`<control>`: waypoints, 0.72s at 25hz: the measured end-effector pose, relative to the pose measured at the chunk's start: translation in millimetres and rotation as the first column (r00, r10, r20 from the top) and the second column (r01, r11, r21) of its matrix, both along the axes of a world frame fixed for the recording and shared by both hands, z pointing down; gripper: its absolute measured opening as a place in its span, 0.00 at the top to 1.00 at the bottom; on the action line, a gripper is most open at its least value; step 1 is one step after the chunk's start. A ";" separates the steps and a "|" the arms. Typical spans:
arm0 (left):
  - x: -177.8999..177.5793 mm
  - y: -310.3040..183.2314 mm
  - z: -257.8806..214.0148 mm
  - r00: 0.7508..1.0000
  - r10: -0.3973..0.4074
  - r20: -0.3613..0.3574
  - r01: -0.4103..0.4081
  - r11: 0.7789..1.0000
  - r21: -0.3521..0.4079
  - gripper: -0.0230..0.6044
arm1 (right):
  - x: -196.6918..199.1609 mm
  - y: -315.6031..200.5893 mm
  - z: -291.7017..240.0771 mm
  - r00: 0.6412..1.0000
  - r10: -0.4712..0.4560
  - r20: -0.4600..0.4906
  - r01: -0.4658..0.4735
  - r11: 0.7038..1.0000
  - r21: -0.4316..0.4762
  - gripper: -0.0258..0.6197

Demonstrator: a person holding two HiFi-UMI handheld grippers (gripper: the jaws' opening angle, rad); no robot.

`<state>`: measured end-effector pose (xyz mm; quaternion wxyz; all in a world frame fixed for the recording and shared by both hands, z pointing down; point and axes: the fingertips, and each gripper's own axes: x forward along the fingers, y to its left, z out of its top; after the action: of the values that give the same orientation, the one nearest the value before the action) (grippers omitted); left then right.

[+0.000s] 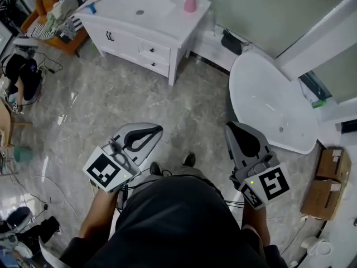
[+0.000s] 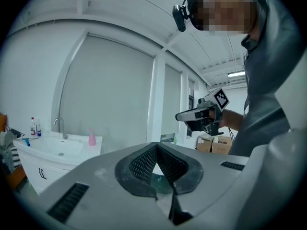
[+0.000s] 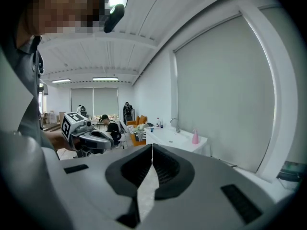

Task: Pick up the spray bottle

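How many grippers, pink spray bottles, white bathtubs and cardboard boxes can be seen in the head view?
Grippers: 2, the left gripper and the right gripper
Pink spray bottle: 1
White bathtub: 1
Cardboard boxes: 2
Total: 6

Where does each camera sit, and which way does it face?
Head view: on the person's head, looking steeply down at the floor; shows left gripper, right gripper, forearms, torso.
Left gripper view: on the left gripper, facing along its shut jaws toward the wall behind the sink cabinet; right gripper and a sleeve show.
Right gripper view: on the right gripper, facing along its shut jaws toward the sink cabinet; left gripper shows.
Shared: all three show the pink bottle on the sink cabinet.
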<state>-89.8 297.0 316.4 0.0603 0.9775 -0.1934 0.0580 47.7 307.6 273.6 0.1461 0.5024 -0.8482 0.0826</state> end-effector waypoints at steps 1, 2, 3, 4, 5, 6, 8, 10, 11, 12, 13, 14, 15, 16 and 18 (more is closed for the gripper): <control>8.3 -0.8 -2.8 1.000 -0.004 0.003 0.004 1.000 0.002 0.96 | 7.8 -4.2 -0.7 1.000 -0.006 0.005 0.006 1.000 0.005 0.94; 16.5 -2.7 -4.7 1.000 -0.010 0.009 0.010 1.000 0.002 0.96 | 15.7 -8.9 -1.2 1.000 -0.011 0.012 0.011 1.000 0.008 0.94; 24.5 -5.5 -6.0 1.000 -0.017 0.018 0.017 1.000 0.002 0.96 | 23.4 -13.7 -2.0 1.000 -0.016 0.020 0.016 1.000 0.011 0.94; 32.5 -8.6 -6.9 0.999 -0.022 0.027 0.022 1.000 0.003 0.96 | 30.9 -18.2 -3.2 0.999 -0.024 0.027 0.023 1.000 0.017 0.94; 40.6 -11.6 -7.9 0.999 -0.026 0.035 0.026 1.000 0.004 0.96 | 38.5 -22.3 -4.3 0.999 -0.032 0.031 0.032 0.999 0.025 0.94; 48.8 -14.1 -9.3 0.999 -0.029 0.042 0.029 1.000 0.008 0.96 | 46.6 -26.3 -4.7 0.999 -0.040 0.034 0.039 0.999 0.030 0.94; 64.4 -18.0 -12.6 0.998 -0.035 0.056 0.034 0.999 0.019 0.96 | 63.6 -33.7 -2.8 0.998 -0.051 0.043 0.050 0.998 0.030 0.94; 77.8 -20.6 -14.9 0.997 -0.044 0.071 0.043 0.999 0.025 0.96 | 79.6 -39.8 0.1 0.997 -0.058 0.053 0.057 0.998 0.025 0.94; 83.0 -21.6 -15.3 0.996 -0.053 0.078 0.051 0.998 0.023 0.96 | 86.1 -42.4 1.2 0.996 -0.063 0.058 0.062 0.998 0.023 0.94; 87.4 -22.8 -15.4 0.994 -0.062 0.086 0.060 0.998 0.020 0.96 | 91.3 -45.0 2.1 0.996 -0.069 0.064 0.068 0.997 0.024 0.94; 91.0 -23.9 -15.5 0.993 -0.070 0.094 0.068 0.997 0.019 0.96 | 95.4 -47.8 3.1 0.995 -0.077 0.070 0.075 0.997 0.024 0.94; 94.0 -24.6 -15.6 0.992 -0.076 0.100 0.074 0.997 0.021 0.96 | 98.1 -50.2 4.5 0.994 -0.085 0.075 0.083 0.996 0.025 0.94; 96.2 -24.1 -15.6 0.991 -0.082 0.104 0.080 0.997 0.023 0.96 | 99.7 -51.8 6.3 0.992 -0.094 0.081 0.092 0.995 0.025 0.94; 97.7 -22.7 -15.3 0.991 -0.088 0.106 0.086 0.996 0.023 0.96 | 100.5 -52.6 7.9 0.991 -0.103 0.085 0.101 0.995 0.024 0.95; 98.4 -21.0 -13.9 0.990 -0.098 0.106 0.097 0.995 0.013 0.96 | 100.9 -54.9 10.3 0.990 -0.114 0.087 0.112 0.993 0.023 0.94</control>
<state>8.6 276.0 302.5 0.0485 0.9627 -0.2441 0.1064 148.7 252.7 283.8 0.1085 0.4507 -0.8816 0.0885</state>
